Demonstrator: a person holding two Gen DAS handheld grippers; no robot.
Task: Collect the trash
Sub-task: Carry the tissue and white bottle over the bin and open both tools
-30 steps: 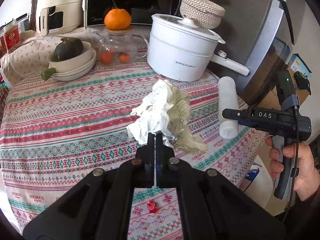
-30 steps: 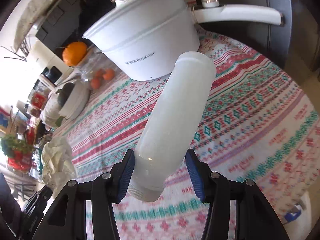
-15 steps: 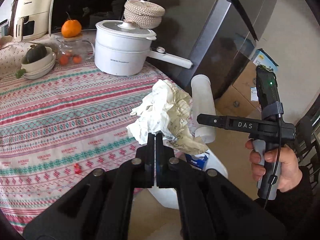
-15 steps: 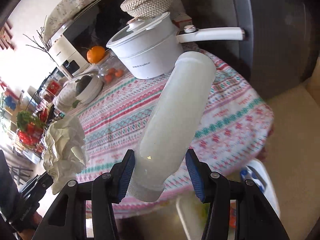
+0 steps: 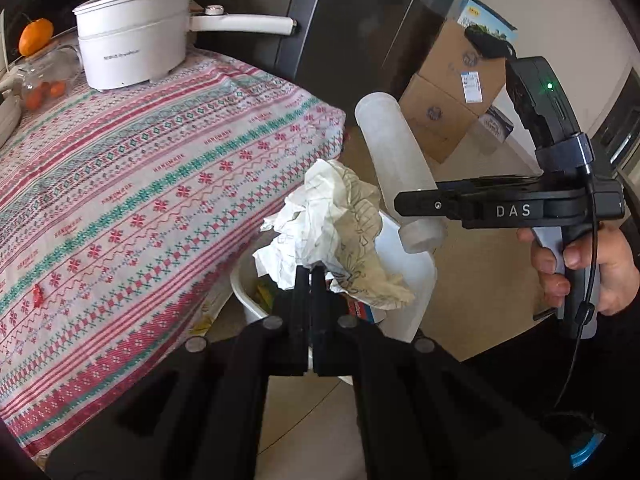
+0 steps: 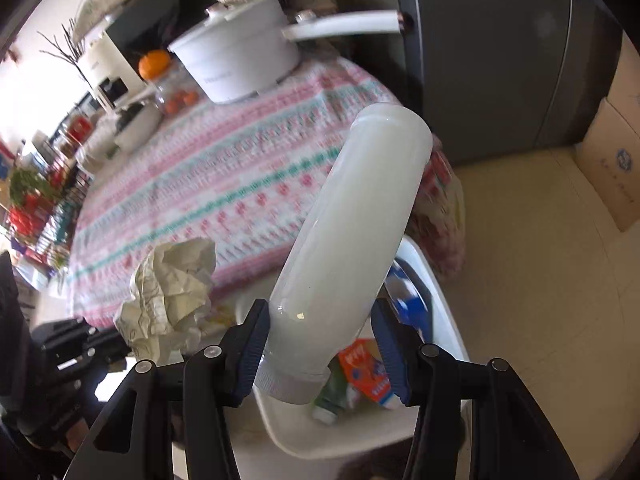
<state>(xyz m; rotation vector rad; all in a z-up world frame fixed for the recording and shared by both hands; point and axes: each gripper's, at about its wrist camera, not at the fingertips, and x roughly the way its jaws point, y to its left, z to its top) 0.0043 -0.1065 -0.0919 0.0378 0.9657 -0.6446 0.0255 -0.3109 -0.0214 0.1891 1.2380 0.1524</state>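
The left tool [image 5: 310,276] is clenched tight on one crumpled wad of paper [image 5: 334,236], its two fingers pressed together with a corner of the sheet pinched between them. The right tool [image 6: 320,344] stands partly spread, its two blue pads [image 6: 256,348] clamped on one frosted white bottle [image 6: 356,240] near the capped end, so the bottle juts up toward 1 o'clock in the right wrist view. In the left wrist view the right tool sits at 3 o'clock, gripped by a hand [image 5: 580,264]. Both pieces of trash hang over one white bin [image 6: 440,300] that stands on the floor against the edge of the counter [image 5: 120,200]; the bin holds an orange carton [image 6: 366,372], a blue packet and a green bottle. On the counter, draped in a striped patterned cloth, stand one white pot [image 5: 132,44] with a long handle at 11 o'clock, one orange fruit [image 5: 36,36] on a glass jar, and a small red scrap [image 5: 37,294] at 9 o'clock. Two stacked cardboard boxes [image 5: 444,100] stand on the floor at 1 o'clock beside a dark fridge [image 5: 360,28].
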